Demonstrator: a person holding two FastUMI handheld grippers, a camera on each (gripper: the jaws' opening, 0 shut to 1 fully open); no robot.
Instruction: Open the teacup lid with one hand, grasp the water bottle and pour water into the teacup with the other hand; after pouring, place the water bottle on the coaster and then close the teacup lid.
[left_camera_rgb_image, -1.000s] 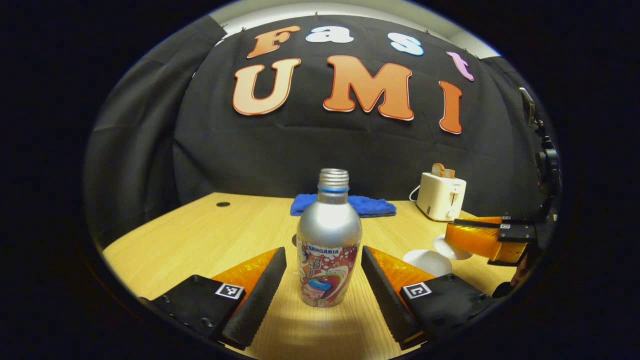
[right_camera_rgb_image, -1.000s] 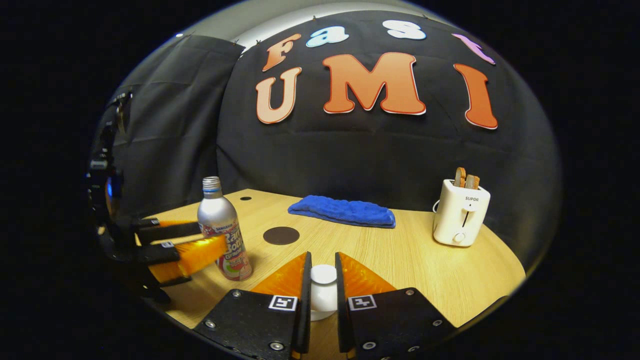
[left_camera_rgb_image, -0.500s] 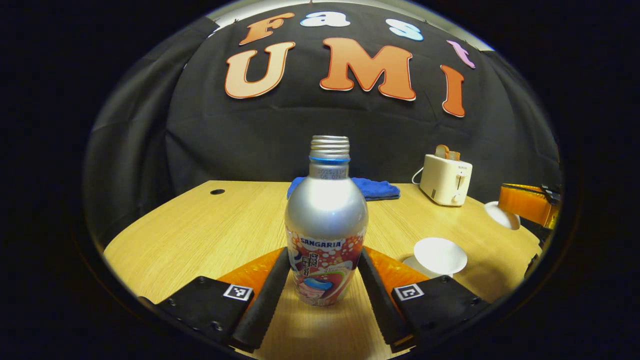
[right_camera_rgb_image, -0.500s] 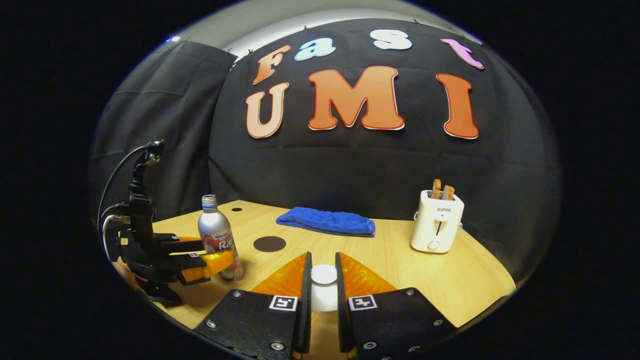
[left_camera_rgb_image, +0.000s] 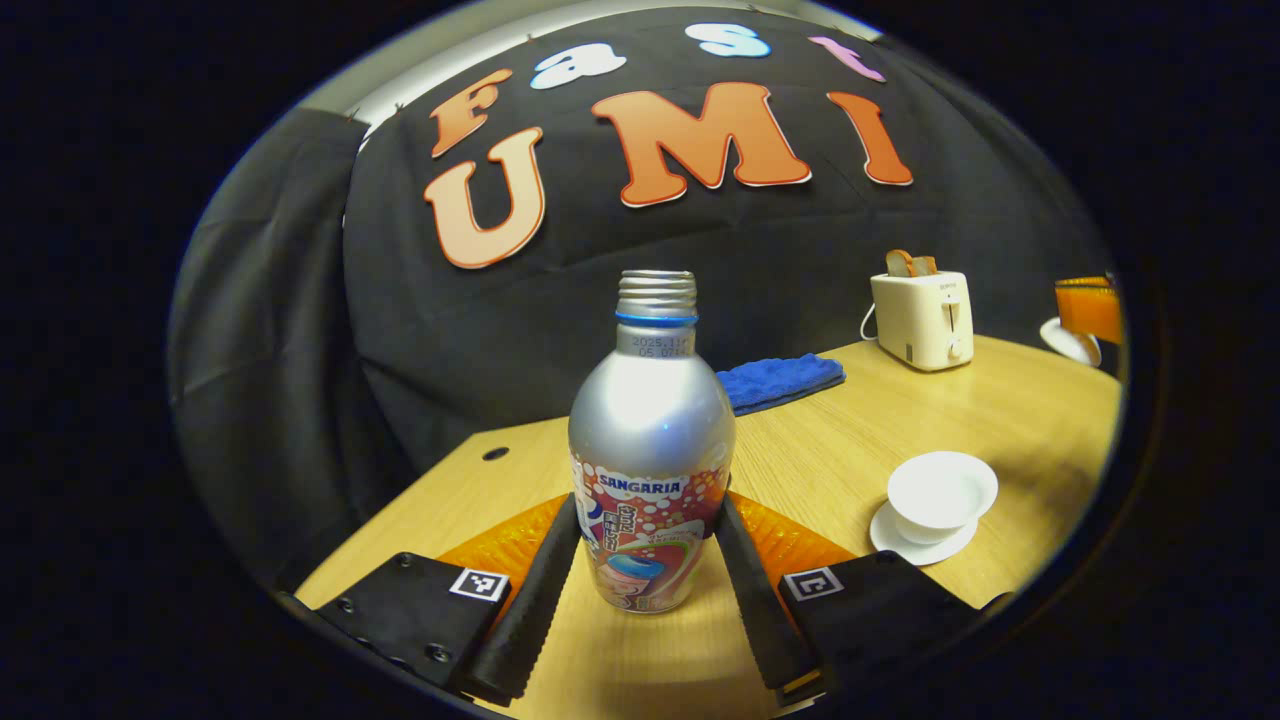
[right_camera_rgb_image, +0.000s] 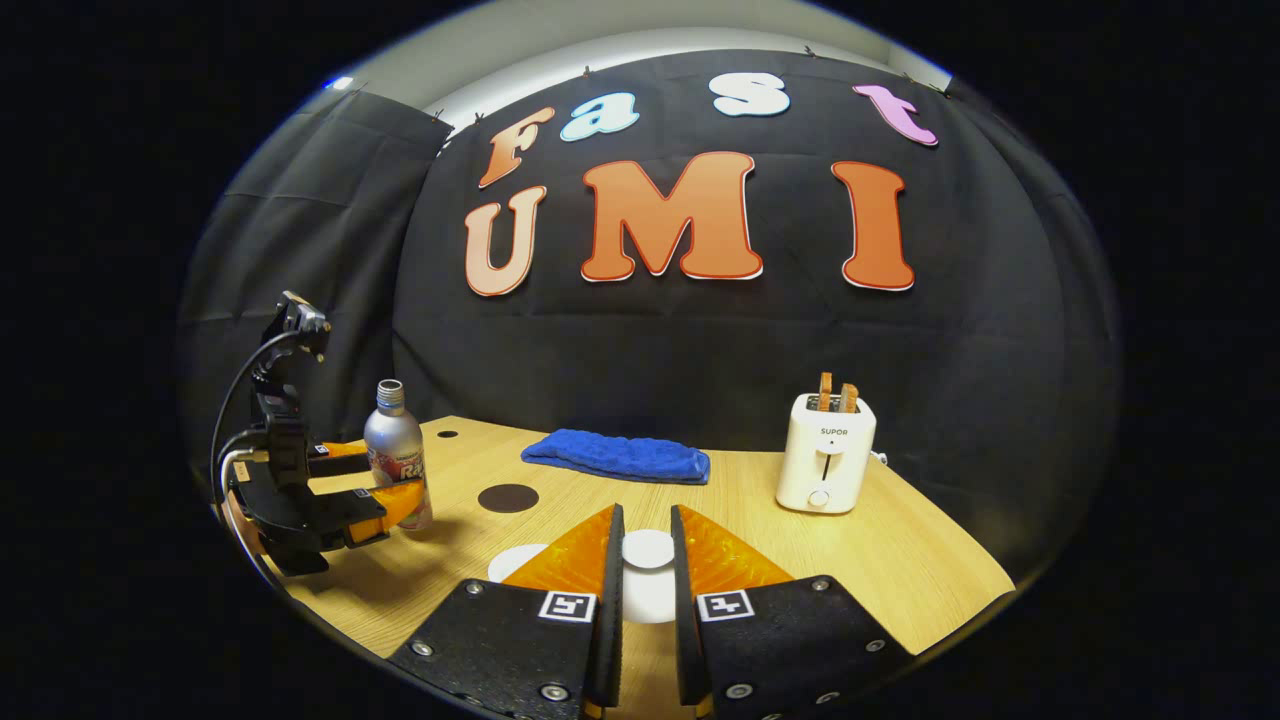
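A silver water bottle (left_camera_rgb_image: 650, 440) with no cap and a printed label stands upright between my left gripper's (left_camera_rgb_image: 648, 520) fingers, which press on both its sides. The right gripper view has the bottle (right_camera_rgb_image: 394, 455) far left, in the left gripper (right_camera_rgb_image: 385, 490). The white teacup (left_camera_rgb_image: 941, 493) sits uncovered on its saucer at the right. My right gripper (right_camera_rgb_image: 643, 530) is shut on the white lid (right_camera_rgb_image: 647, 568), held off to the cup's side. A white edge of the teacup (right_camera_rgb_image: 512, 562) peeks out by its left finger. The round dark coaster (right_camera_rgb_image: 507, 497) lies on the table beyond.
The wooden table (left_camera_rgb_image: 860, 440) carries a folded blue cloth (right_camera_rgb_image: 615, 455) at the back and a white toaster (right_camera_rgb_image: 825, 465) with toast at the back right. A small cable hole (left_camera_rgb_image: 495, 453) is in the far left corner. Black cloth walls the booth.
My left gripper's fingers closed from wide apart onto the bottle, and its view has tilted. The right gripper carried the lid away from the cup, leaving the cup uncovered.
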